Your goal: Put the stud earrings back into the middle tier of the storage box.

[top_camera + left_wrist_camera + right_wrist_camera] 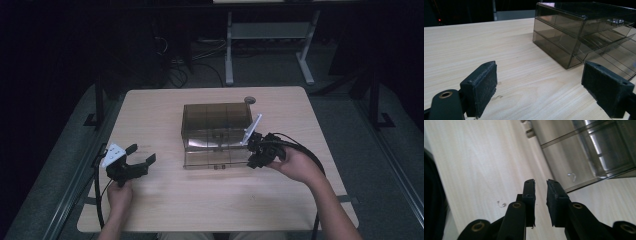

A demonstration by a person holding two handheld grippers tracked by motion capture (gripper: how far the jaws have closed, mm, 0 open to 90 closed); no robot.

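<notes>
A dim lab: bare wooden table (165, 200); metal desk frame (270, 45) and cables (180, 65) behind.

We find no readable text, label, brand or number anywhere. The smoky drawer box (216, 134) bears no lettering we can make out. The wooden table (165, 200) is unmarked too.

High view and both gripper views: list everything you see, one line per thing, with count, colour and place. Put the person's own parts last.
Drawer box: one, smoky clear plastic, table middle, a drawer pulled out toward the person.
Table: one, pale wood, centre.
Small silver bits: two, on the table near the right jaws, too small to identify.
Desk frame: one, grey, on the floor behind.
Left gripper: one, black, front left, jaws wide open.
Right gripper: one, black, at the drawer's right corner, jaws slightly apart, empty.
</notes>
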